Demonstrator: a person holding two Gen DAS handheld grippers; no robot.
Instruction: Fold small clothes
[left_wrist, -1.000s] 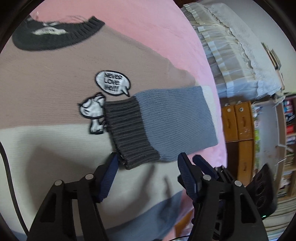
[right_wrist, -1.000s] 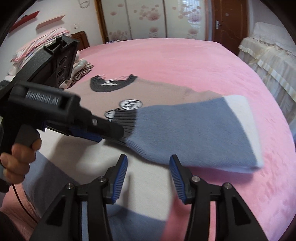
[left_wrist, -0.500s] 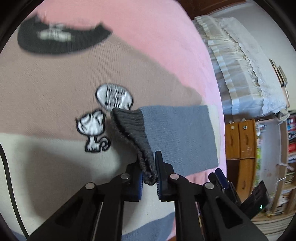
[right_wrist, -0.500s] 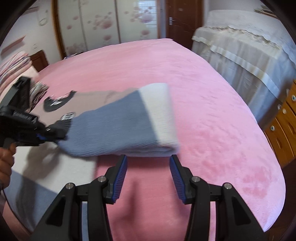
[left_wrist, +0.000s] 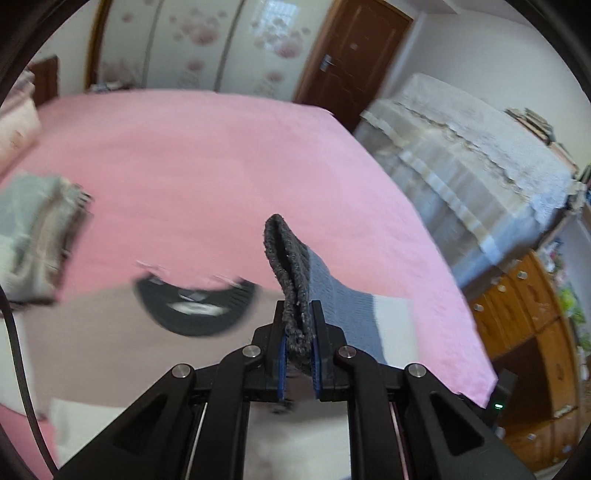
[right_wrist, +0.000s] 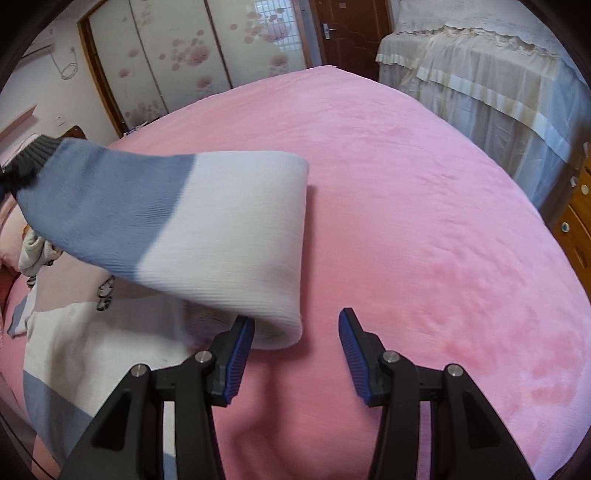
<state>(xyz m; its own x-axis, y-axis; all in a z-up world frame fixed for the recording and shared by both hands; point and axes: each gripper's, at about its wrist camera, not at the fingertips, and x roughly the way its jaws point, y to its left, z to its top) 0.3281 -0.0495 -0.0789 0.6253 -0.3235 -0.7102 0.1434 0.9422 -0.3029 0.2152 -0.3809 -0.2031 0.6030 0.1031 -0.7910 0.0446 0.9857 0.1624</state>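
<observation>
While the sleeve (right_wrist: 166, 236) was lifted off the sweater (left_wrist: 110, 343) lying on the pink bed (right_wrist: 406, 184), its dark ribbed cuff (left_wrist: 291, 288) was clamped between the closed pads of the left gripper (left_wrist: 298, 354). The right gripper (right_wrist: 295, 347) was held apart and empty, just beside the sleeve's white fold. For a clean fold, the cuff should be kept taut and the sleeve laid flat across the body, seam aligned.

Sweater (right_wrist: 92, 350) body cut off at picture's lower left edge; lifted sleeve (right_wrist: 177, 225) hides its chest; collar (left_wrist: 195, 310) motion-blurred.
</observation>
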